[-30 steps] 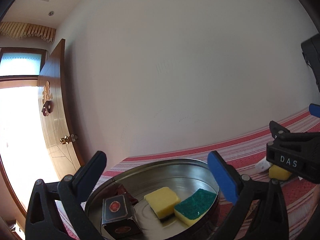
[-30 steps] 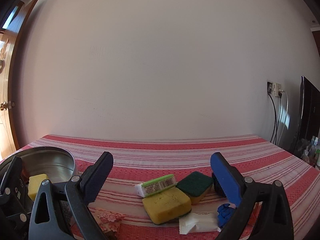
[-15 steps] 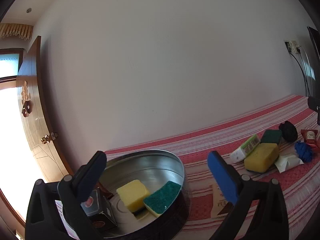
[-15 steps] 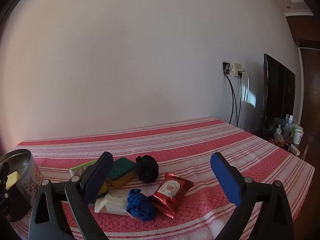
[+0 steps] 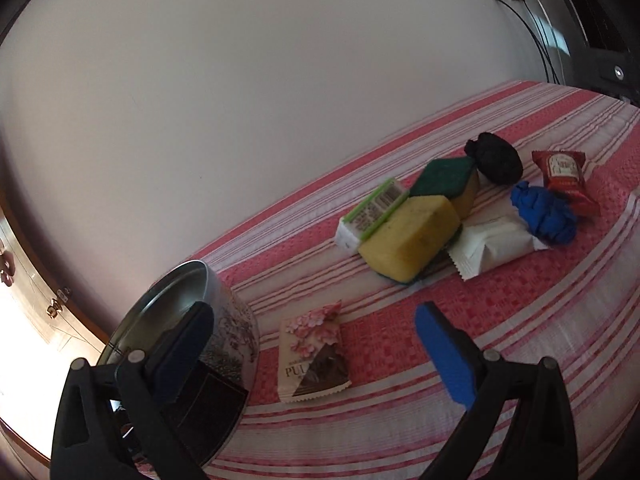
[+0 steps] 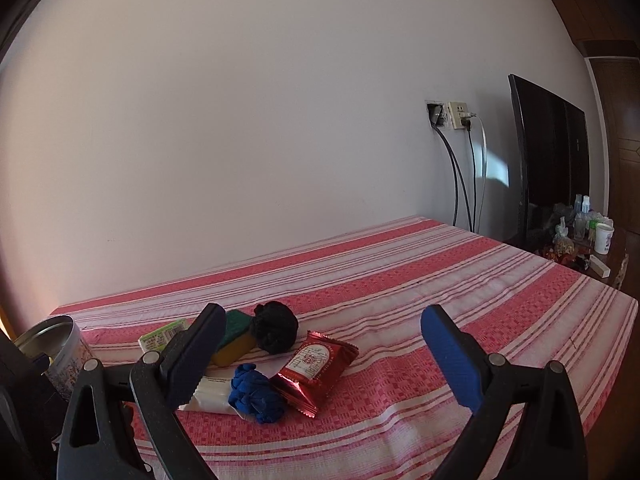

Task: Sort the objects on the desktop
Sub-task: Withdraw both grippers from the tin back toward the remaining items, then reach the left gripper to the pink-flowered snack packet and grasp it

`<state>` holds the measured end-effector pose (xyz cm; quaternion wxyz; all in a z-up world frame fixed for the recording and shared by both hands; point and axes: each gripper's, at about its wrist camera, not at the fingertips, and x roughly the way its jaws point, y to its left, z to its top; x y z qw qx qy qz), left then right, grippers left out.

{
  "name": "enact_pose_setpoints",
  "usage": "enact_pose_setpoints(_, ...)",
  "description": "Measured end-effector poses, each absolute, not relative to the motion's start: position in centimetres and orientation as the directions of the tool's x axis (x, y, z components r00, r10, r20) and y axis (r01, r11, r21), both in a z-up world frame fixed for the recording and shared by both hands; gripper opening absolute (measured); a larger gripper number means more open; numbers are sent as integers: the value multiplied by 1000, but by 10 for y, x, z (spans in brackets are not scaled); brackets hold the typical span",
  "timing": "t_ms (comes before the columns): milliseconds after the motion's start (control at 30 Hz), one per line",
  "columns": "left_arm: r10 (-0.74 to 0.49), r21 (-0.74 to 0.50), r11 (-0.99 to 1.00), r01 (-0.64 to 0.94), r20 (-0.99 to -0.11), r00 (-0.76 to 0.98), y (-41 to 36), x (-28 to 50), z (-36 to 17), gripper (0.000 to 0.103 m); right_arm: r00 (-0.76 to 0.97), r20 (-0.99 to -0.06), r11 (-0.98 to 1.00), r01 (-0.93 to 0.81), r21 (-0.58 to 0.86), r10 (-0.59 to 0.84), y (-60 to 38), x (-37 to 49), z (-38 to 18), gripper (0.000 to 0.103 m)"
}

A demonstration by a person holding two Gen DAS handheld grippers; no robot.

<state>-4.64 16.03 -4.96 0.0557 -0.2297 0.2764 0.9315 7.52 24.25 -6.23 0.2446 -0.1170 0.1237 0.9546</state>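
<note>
My left gripper (image 5: 320,350) is open above a pink flower-print snack packet (image 5: 312,354) lying beside the round metal tin (image 5: 224,320). Farther right lies a heap: a yellow sponge (image 5: 410,238), a green-topped sponge (image 5: 446,176), a green-and-white barcode pack (image 5: 370,212), a white wrapper (image 5: 494,246), a blue cloth ball (image 5: 544,214), a black cloth ball (image 5: 498,158) and a red packet (image 5: 566,178). My right gripper (image 6: 320,356) is open over the red packet (image 6: 316,366), with the blue ball (image 6: 256,394) and black ball (image 6: 276,326) at its left.
A red-and-white striped cloth (image 6: 460,280) covers the table, which meets a plain wall. At the right stand a black screen (image 6: 548,160), wall sockets with cables (image 6: 452,116) and a side table with bottles and a cup (image 6: 580,232). A wooden door (image 5: 24,296) is at the left.
Both grippers have swung to the right. The left view has left the tin's inside and now faces the flower packet; the right view has shifted from the sponges to the red packet.
</note>
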Motion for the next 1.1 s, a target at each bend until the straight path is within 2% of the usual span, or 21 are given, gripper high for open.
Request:
enact_pose_setpoints(167, 0, 333, -912, -241, -588, -809, 153, -71, -47, 102, -843, -326, -828, -510, 232, 428, 258, 75, -70, 100)
enact_pose_setpoints(400, 0, 210, -952, -223, -728, -685, 139, -100, -61, 102, -843, -334, -830, -507, 232, 422, 259, 74, -69, 100)
enact_pose_setpoints(767, 121, -19, -984, -177, -800, -587, 122, -114, -69, 103, -855, -334, -831, -489, 265, 397, 265, 76, -71, 100)
enact_pose_setpoints(1000, 134, -20, -980, -198, -800, -584, 127, -108, -69, 102, -858, -339, -827, -485, 285, 386, 269, 76, -73, 100)
enact_pose_setpoints(1100, 152, -23, -975, -220, -794, -589, 129, -102, -68, 97, -858, -340, -826, -485, 288, 386, 269, 76, -73, 100)
